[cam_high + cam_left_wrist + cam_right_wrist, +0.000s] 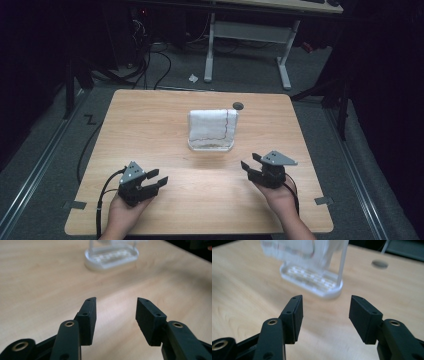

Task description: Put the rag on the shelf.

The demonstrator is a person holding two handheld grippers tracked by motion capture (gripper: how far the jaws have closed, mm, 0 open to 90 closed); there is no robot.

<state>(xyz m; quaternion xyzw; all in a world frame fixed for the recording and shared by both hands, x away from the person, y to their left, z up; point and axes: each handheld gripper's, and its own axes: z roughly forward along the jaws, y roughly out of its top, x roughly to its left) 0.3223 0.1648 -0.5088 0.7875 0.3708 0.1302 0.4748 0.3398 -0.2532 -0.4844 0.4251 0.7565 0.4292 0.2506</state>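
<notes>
A white cloth with a thin red wavy line hangs over a clear plastic rack at the middle of the wooden table. My left gripper is low over the near left of the table, open, with nothing between its jaws. My right gripper is at the near right, also open and empty. In the left gripper view the left gripper points toward the rack's base, well short of it. From the right gripper view the right gripper faces the rack's base and the blurred cloth.
A dark round hole sits in the tabletop behind the rack. Grey tape marks lie by the near corners. Beyond the table are a white-legged desk, floor cables and a scrap of paper.
</notes>
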